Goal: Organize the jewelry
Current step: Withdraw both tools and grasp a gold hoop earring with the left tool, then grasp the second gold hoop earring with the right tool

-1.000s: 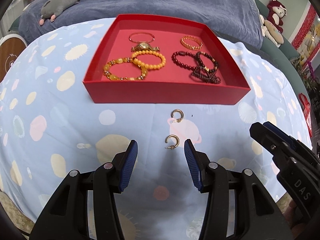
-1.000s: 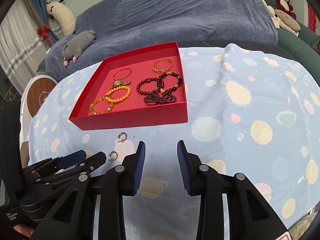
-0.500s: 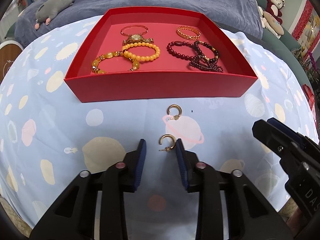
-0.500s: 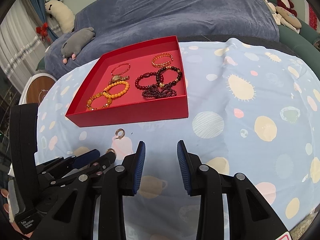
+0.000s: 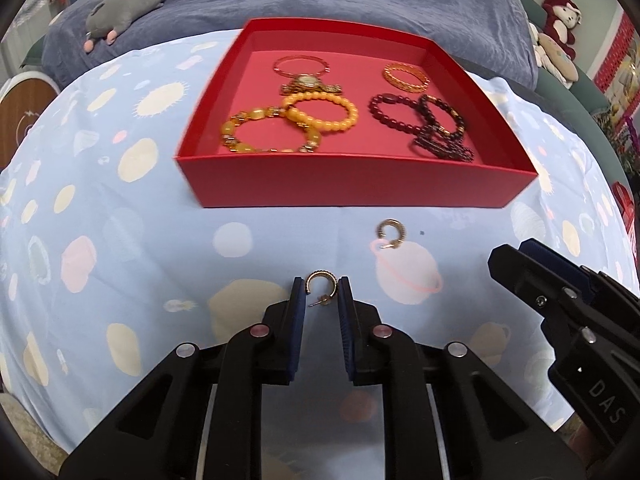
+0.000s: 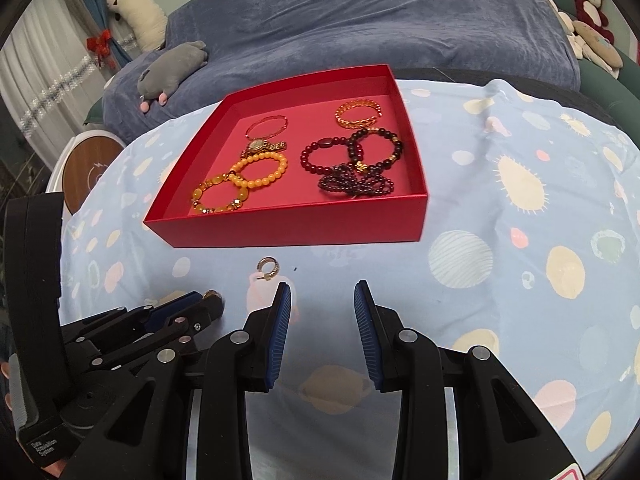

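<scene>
Left gripper (image 5: 321, 285), at lower centre, closing its jaws around a gold hoop earring (image 5: 320, 289) on the planet-print cloth (image 5: 100, 208), with a second earring (image 5: 390, 233) just below the red tray's (image 5: 352, 182) near wall; right gripper (image 6: 322, 290) open and empty over bare cloth.

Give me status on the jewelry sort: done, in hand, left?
Done: bracelets and a watch lie in the red box. In hand: left gripper jaws closing on the near earring, pads at its sides. Left: the second earring on the cloth; right gripper is open, empty.
</scene>
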The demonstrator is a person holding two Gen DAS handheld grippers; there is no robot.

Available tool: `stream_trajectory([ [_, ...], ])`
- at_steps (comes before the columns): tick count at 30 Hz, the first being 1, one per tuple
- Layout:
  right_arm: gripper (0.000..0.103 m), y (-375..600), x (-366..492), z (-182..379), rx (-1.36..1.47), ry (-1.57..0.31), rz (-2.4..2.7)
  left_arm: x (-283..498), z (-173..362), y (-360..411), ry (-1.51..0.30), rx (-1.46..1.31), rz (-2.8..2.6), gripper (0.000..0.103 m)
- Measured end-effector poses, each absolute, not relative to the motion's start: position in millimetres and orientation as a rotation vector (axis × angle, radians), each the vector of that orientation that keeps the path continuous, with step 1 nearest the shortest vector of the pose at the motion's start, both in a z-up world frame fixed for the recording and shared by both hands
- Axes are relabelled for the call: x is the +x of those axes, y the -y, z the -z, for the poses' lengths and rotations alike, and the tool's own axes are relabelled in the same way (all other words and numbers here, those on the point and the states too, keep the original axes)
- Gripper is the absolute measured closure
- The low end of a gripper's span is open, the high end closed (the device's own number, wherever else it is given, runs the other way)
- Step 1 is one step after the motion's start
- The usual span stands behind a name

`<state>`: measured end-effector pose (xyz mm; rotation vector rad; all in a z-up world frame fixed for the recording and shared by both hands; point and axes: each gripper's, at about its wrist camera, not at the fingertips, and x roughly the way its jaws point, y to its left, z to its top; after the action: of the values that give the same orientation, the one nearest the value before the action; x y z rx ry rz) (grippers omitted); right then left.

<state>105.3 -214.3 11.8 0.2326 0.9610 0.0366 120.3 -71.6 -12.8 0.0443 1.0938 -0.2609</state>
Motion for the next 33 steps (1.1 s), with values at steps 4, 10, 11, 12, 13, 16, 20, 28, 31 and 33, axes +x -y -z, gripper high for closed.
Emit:
stream_trajectory([
  [4, 0.070, 204.2, 110.2, -8.9, 0.221, -0.970, -0.055, 123.1, 11.4, 59.9, -1.094, 0.028, 0.241, 0.087],
  [10, 0.070, 190.9, 116.0, -2.9, 0.206, -0.985, -0.077, 125.4, 11.7, 46.7, -1.096, 0.012, 0.221, 0.087],
  [11, 0.070, 189.1, 116.5, -1.6, 0.204, -0.987, -0.080, 125.6, 11.9, 44.5, -1.097, 0.009, 0.218, 0.087],
  [12, 0.070, 187.4, 117.6, -0.6, 0.202, -0.990, -0.083, 125.7, 12.2, 42.8, -1.098, 0.008, 0.215, 0.087],
  [13, 0.070, 185.8, 119.3, 0.8, 0.199, -0.993, -0.086, 126.4, 13.0, 40.5, -1.100, 0.004, 0.212, 0.087],
  [16, 0.070, 181.9, 123.2, 4.8, 0.197, -1.002, -0.091, 128.3, 14.4, 34.8, -1.104, -0.008, 0.205, 0.087],
  [20, 0.070, 178.0, 129.0, 8.0, 0.192, -1.009, -0.098, 129.9, 14.9, 29.0, -1.105, -0.026, 0.200, 0.087],
  [28, 0.073, 171.2, 146.7, 17.7, 0.173, -1.021, -0.099, 132.8, 15.8, 18.7, -1.110, -0.051, 0.189, 0.087],
  [31, 0.076, 167.8, 150.2, 20.4, 0.157, -1.024, -0.105, 133.5, 16.6, 17.0, -1.111, -0.057, 0.187, 0.087],
  [33, 0.079, 165.5, 151.3, 21.1, 0.145, -1.021, -0.105, 133.8, 16.9, 16.6, -1.111, -0.059, 0.187, 0.087],
])
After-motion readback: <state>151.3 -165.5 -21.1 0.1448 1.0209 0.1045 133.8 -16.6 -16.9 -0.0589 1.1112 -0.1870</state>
